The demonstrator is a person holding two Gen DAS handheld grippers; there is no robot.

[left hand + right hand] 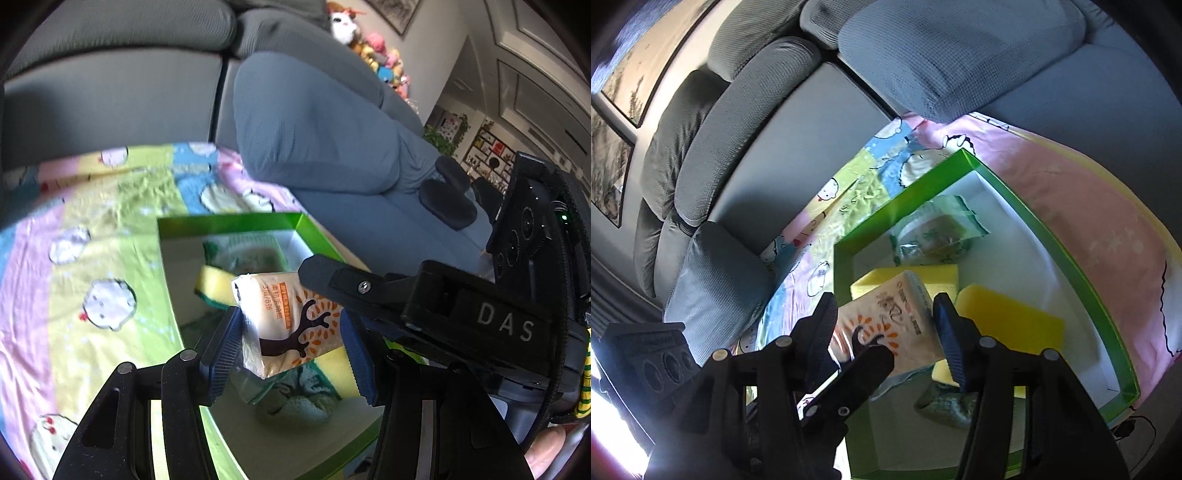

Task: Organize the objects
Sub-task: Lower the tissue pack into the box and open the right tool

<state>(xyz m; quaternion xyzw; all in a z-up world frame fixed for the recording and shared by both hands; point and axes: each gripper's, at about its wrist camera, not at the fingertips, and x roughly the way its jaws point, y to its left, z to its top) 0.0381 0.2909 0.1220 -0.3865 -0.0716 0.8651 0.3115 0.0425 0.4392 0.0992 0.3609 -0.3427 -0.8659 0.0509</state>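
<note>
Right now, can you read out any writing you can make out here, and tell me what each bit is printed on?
"DAS": white letters on the black body of the right gripper, seen from the left wrist camera.
"3层/8张": dark print on the tissue pack with the tree drawing; that is my best reading.
The orange strip beside it, and the large characters on the pack in the right wrist view, are too blurred to read.
Green packet in the green box: print unreadable.

I see a grey sofa (122,74) with plump cushions, a pastel cartoon blanket (74,258) spread before it, and framed pictures (613,122) on the wall.
</note>
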